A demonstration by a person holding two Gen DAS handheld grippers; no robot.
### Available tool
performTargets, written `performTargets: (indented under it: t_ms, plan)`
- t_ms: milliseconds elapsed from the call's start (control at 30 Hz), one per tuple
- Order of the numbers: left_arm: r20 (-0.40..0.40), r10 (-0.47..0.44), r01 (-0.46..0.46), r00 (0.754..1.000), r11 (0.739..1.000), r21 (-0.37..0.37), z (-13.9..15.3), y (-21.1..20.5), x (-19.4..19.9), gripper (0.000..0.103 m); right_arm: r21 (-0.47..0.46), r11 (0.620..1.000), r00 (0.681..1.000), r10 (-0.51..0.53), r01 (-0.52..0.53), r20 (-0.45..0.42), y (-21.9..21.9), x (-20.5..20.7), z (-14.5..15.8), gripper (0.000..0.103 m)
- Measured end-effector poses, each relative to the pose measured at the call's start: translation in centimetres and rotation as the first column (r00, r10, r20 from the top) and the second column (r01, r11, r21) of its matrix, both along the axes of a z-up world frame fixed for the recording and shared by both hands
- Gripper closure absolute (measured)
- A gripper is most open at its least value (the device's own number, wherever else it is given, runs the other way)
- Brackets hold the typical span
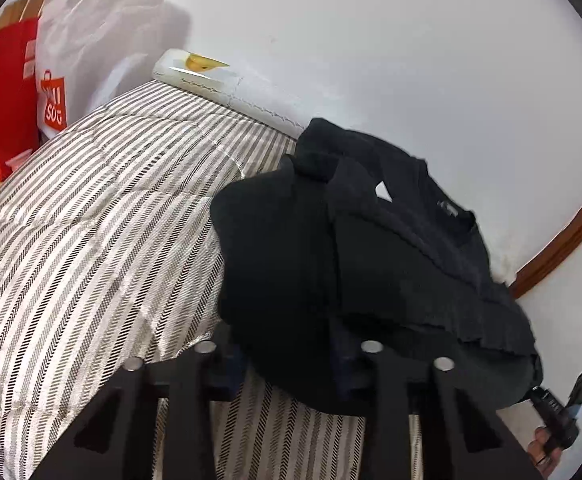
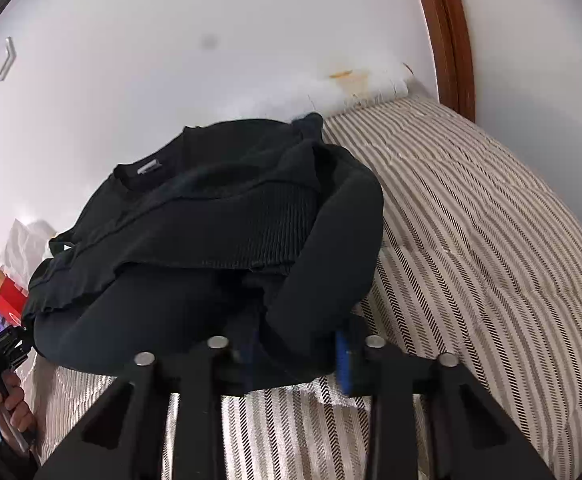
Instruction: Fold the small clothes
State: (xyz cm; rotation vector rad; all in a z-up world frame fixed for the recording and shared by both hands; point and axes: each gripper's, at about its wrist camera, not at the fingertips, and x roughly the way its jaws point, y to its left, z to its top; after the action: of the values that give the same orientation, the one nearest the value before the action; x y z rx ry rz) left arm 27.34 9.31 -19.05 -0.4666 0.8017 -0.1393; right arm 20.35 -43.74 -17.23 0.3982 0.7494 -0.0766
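Observation:
A black knit garment (image 1: 371, 248) lies bunched and partly folded on a striped bedspread (image 1: 91, 240). In the left wrist view my left gripper (image 1: 287, 364) has its fingers wide apart, with the garment's near edge lying between and over them. In the right wrist view the same garment (image 2: 211, 220) shows a ribbed hem and neck label. My right gripper (image 2: 299, 352) is also spread, with a fold of the black cloth hanging between its blue-padded fingers (image 2: 343, 364). The fingertips are partly hidden by cloth.
The bed stands against a white wall (image 1: 371, 40). Red and white shopping bags (image 1: 31, 80) stand at the far left. A wooden frame (image 2: 447, 32) runs up the wall at the right. The striped bedspread (image 2: 491, 240) extends to the right.

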Motion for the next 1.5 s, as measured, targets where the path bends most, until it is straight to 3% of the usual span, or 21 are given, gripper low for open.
performTargets:
  t_ms: [233,400,833,1133,1333,1500]
  plan:
    - [0.024,0.014,-0.015,1.0,0.997,0.073,1.1,-0.4,-2.1,0.081,0.0,1.0,1.0,0.009,-0.009,0.023,0.1,-2.1,1.2,0.08]
    - [0.023,0.012,-0.013,1.0,0.998,0.054,1.5,0.1,-4.1,0.081,0.008,1.0,0.999,0.021,-0.021,0.026,0.1,-4.2,2.0,0.08]
    - [0.043,0.009,-0.012,0.999,0.996,0.088,1.4,0.6,-12.5,0.082,0.001,0.999,0.999,0.037,-0.037,0.029,0.1,-9.9,2.9,0.08]
    - [0.033,-0.004,0.0,0.999,0.995,0.101,0.5,0.6,-15.9,0.08,-0.028,0.998,0.998,0.065,-0.064,0.022,0.2,-13.1,2.5,0.08]
    - [-0.024,-0.012,0.014,1.0,0.998,0.065,0.0,1.1,-15.9,0.062,-0.052,0.998,0.999,0.032,-0.031,0.009,-0.1,-14.5,2.2,0.07]
    - [0.039,-0.018,0.013,0.999,0.992,0.127,1.1,1.2,-17.9,0.046,-0.134,0.991,0.999,0.005,0.0,0.041,-0.7,-16.0,4.1,0.066]
